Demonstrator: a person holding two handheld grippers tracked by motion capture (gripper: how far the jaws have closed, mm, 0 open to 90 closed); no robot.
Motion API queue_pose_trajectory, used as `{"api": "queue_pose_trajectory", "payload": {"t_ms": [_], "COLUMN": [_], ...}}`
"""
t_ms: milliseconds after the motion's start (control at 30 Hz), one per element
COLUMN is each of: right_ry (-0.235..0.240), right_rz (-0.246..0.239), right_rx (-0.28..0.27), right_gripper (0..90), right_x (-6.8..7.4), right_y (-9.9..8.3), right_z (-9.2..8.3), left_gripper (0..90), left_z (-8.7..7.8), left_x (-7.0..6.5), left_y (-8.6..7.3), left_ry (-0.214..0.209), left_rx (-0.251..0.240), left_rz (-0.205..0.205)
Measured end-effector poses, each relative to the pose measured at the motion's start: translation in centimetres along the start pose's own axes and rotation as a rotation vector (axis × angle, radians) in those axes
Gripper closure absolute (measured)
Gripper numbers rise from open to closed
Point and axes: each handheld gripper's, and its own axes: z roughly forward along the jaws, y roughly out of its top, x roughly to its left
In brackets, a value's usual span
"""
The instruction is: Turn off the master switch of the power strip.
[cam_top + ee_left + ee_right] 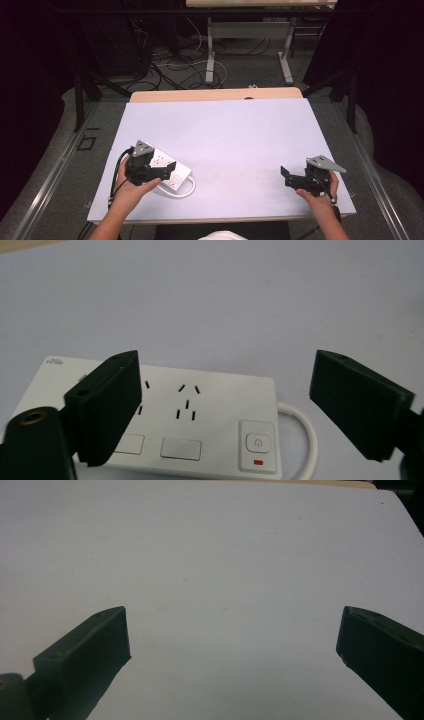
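Note:
A white power strip (172, 173) lies flat on the pale mat near the front left, its short white cable (191, 188) looping off its right end. My left gripper (159, 170) hovers right over it, jaws open. In the left gripper view the strip (200, 405) shows several sockets and a power button (257, 442) with a red mark; one jaw covers the strip's left part and the other stands past its cable (306, 435); no pad presses on it. My right gripper (286, 176) rests at the front right, open, with bare mat between its jaws (235, 625).
The pale mat (225, 130) covers a wooden table whose far edge (215, 94) shows beyond it. Behind the table, loose cables (175, 67) lie on the floor beside the metal legs (210, 50) of another table. Dark curtains close in both sides.

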Motion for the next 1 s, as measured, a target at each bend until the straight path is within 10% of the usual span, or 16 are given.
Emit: {"api": "queue_pose_trajectory", "payload": {"t_ms": [567, 1000], "right_ry": [0.008, 0.006], "right_rz": [0.003, -0.001], "right_rx": [-0.005, 0.004], "right_gripper": [0.1, 0.2], "right_x": [0.0, -0.1], "right_y": [0.0, -0.1], "right_z": [0.1, 0.1], "left_gripper": [37.6, 38.9], "left_z": [0.0, 0.5], "left_x": [-1.1, -1.6], "left_y": [0.3, 0.1], "left_ry": [-0.002, -0.025], "left_rx": [0.036, 0.055], "left_rz": [0.059, 0.079]}}
